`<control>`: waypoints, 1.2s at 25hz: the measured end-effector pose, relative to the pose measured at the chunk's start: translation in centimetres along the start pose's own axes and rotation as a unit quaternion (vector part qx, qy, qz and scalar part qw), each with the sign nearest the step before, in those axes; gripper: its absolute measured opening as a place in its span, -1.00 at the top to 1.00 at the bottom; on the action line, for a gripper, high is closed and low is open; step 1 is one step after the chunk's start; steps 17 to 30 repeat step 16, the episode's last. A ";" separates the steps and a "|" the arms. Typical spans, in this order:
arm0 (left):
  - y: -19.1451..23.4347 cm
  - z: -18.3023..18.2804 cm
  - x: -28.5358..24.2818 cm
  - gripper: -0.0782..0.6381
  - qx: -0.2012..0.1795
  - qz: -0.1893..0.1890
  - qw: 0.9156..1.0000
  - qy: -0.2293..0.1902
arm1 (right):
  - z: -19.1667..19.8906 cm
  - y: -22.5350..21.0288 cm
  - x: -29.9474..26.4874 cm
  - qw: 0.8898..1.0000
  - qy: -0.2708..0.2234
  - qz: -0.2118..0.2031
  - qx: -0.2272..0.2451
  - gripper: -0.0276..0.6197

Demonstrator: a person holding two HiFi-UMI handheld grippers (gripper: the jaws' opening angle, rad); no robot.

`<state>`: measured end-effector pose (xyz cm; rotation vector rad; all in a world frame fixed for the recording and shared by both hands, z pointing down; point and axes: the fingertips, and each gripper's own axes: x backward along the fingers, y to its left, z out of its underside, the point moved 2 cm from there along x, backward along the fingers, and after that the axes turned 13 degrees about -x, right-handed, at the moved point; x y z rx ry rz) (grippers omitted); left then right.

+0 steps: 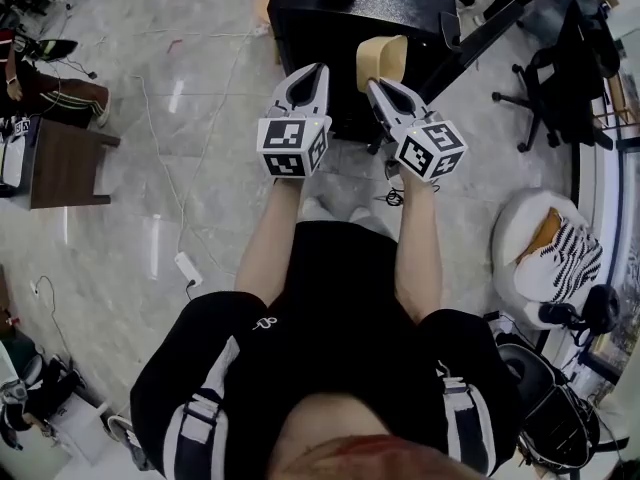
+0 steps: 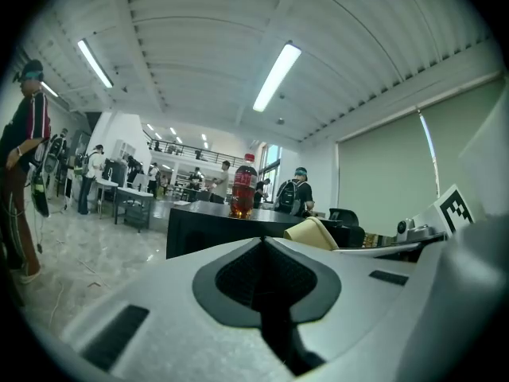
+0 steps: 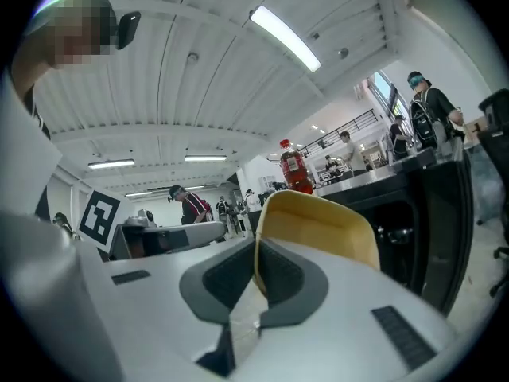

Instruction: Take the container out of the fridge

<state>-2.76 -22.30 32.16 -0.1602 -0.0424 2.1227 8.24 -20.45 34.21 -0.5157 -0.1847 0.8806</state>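
A pale yellow container (image 1: 383, 60) hangs tilted in front of the black fridge (image 1: 400, 3). My right gripper (image 1: 376, 87) is shut on its rim, and in the right gripper view the container's wall (image 3: 318, 228) stands clamped between the pads of the right gripper (image 3: 256, 253). My left gripper (image 1: 311, 71) is beside it to the left, shut with nothing in it; its jaws (image 2: 265, 243) meet along one seam. From the left gripper view the container (image 2: 315, 233) shows to the right, against the fridge (image 2: 203, 231). A red bottle (image 2: 243, 185) stands on the fridge's top.
On the left stands a brown table (image 1: 65, 163). Cables and a power strip (image 1: 187, 268) lie on the marble floor. A black office chair (image 1: 548, 78) and a white cushion (image 1: 545, 248) are on the right. Several people stand in the background.
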 end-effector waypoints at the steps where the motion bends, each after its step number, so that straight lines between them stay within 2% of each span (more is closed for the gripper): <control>1: -0.1 0.0 0.0 0.73 0.000 0.000 1.000 -0.001 | 0.0 0.0 0.0 1.000 0.001 0.000 0.001 0.86; 30: -0.3 0.6 -0.1 0.73 -0.009 -0.010 1.000 0.006 | 0.0 -0.4 -0.2 1.000 0.012 0.001 0.021 0.85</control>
